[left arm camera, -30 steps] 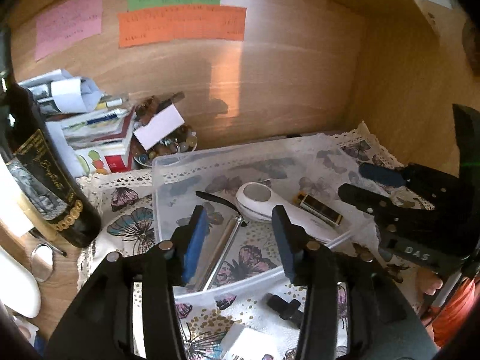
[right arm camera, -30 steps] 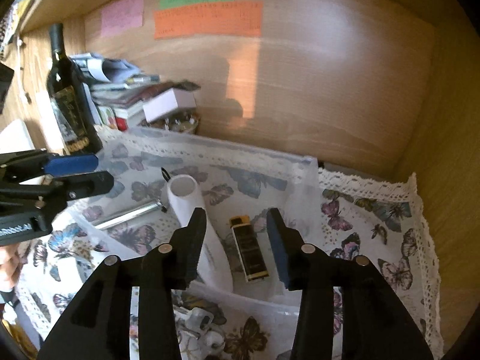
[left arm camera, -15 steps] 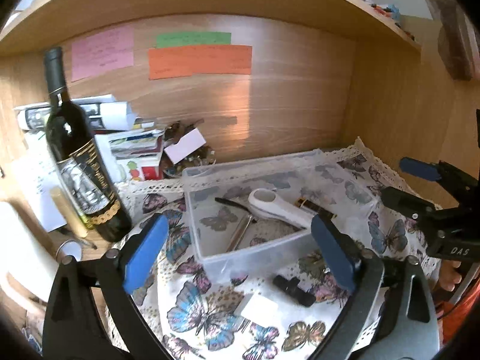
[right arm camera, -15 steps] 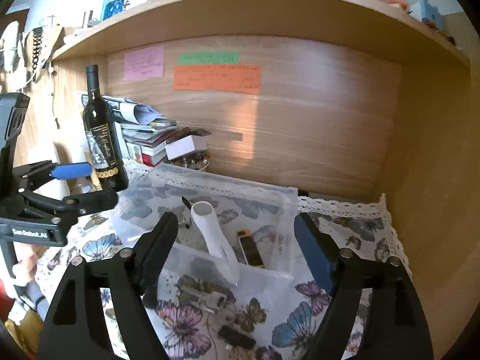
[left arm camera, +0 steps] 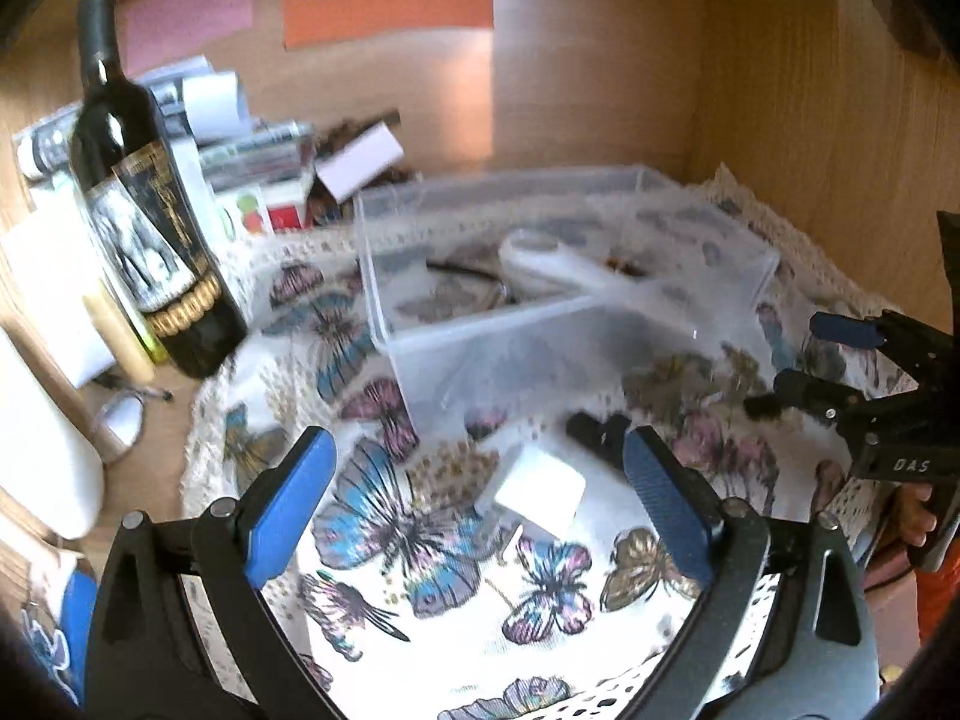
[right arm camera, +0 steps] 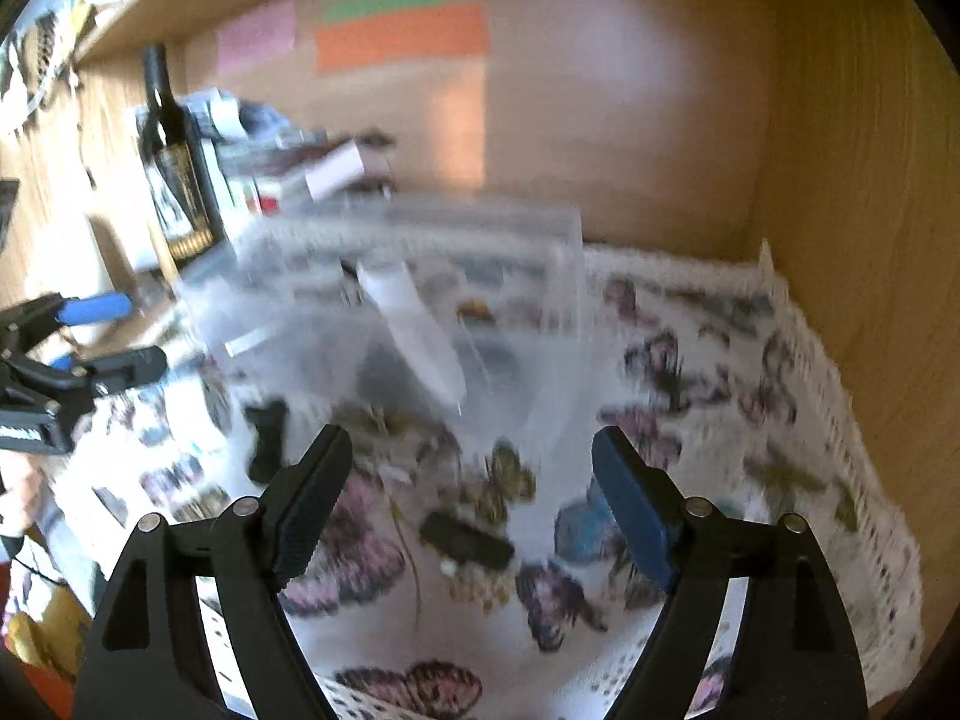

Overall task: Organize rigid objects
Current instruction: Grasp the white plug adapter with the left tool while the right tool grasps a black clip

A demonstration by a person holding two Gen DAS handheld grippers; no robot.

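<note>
Whereas a second ago both grippers reached into the clear plastic bin (left arm camera: 576,324), left gripper (left arm camera: 480,498) and right gripper (right arm camera: 465,492) now sit withdrawn, jaws wide, empty. White smooth handled device (left arm camera: 564,267) inside bin; square white block (left arm camera: 540,495) on butterfly-print cloth (left arm camera: 390,528).

Each view is taken from behind its own fingers, angled down and forward. The clear bin (left arm camera: 540,324) (right arm camera: 420,300) is shared by both, viewed from nearby.
</note>
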